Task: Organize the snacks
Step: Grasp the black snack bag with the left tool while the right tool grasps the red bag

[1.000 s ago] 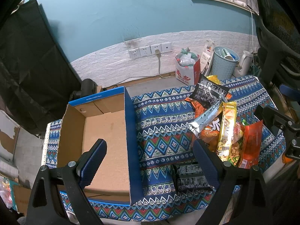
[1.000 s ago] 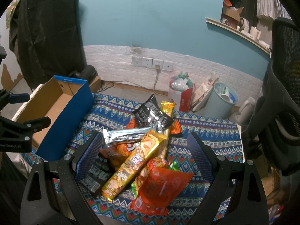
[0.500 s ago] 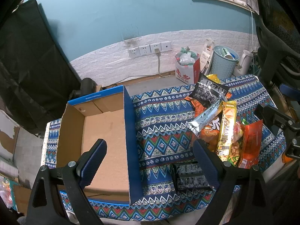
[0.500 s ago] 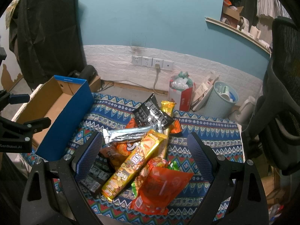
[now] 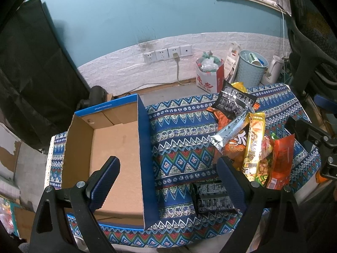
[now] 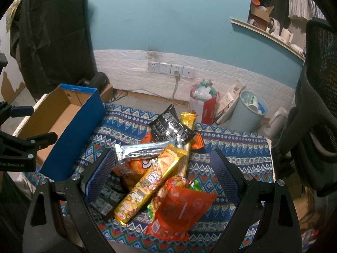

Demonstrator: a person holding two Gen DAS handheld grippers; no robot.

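Nothing has gone into the cardboard box (image 5: 113, 154) yet; its brown floor is bare. It sits at the left end of the worktop (image 5: 179, 145) with its patterned cloth. The snacks all lie in one heap at the right: a yellow biscuit pack (image 6: 151, 179) across the top, a silver wrapper (image 6: 143, 150), a black foil bag (image 6: 170, 126) at the far side, an orange-red pouch (image 6: 181, 206) nearest. The left tongs (image 5: 168, 181) hang spread wide over the box's near edge, empty. The right tongs (image 6: 162, 177) hover released above the heap. To my eye the sorting is all still to do.
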